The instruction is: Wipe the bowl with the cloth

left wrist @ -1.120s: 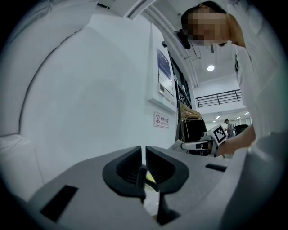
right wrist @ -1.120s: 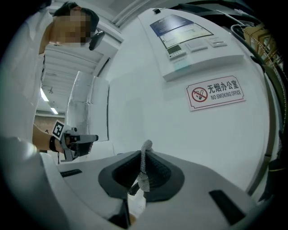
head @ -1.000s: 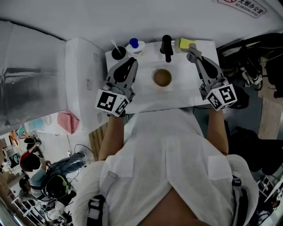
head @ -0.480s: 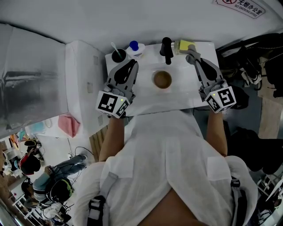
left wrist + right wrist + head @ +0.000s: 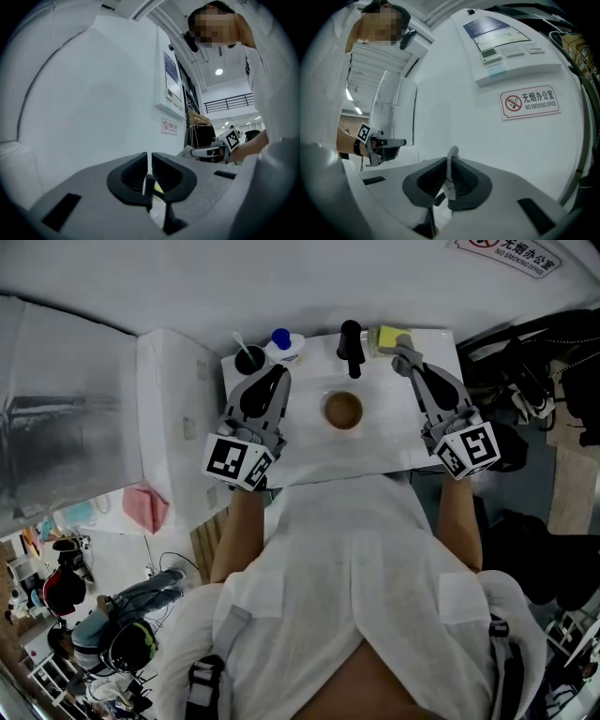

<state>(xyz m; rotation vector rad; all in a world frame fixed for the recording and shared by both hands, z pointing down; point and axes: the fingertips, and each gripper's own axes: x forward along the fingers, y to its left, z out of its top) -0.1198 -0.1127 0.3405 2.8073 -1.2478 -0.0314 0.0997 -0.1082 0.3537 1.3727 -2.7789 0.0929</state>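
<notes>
Tool on the right clamped shut on a strip of grey mesh cloth, with only a short tuft standing proud of the tips; tool on the left closed to a hairline slit, nothing in it. Both held level above the white surface: right tip at the far edge, just beside the yellow sponge; left tip near the black cup and the blue-capped white bottle. Small round bowl with a brown inside resting between the two, nearer than the tall black bottle, touched by neither. Probably best done by drawing the tool on the right back over the bowl and tipping it down, leading with cloth rather than hard jaws. Worth bracing the bowl's outer wall with the tool on the left first, against likely skating on so smooth a surface. Then press lightly, sweep in circles round the inside, and keep the pinch firm to avoid losing that short tuft.
</notes>
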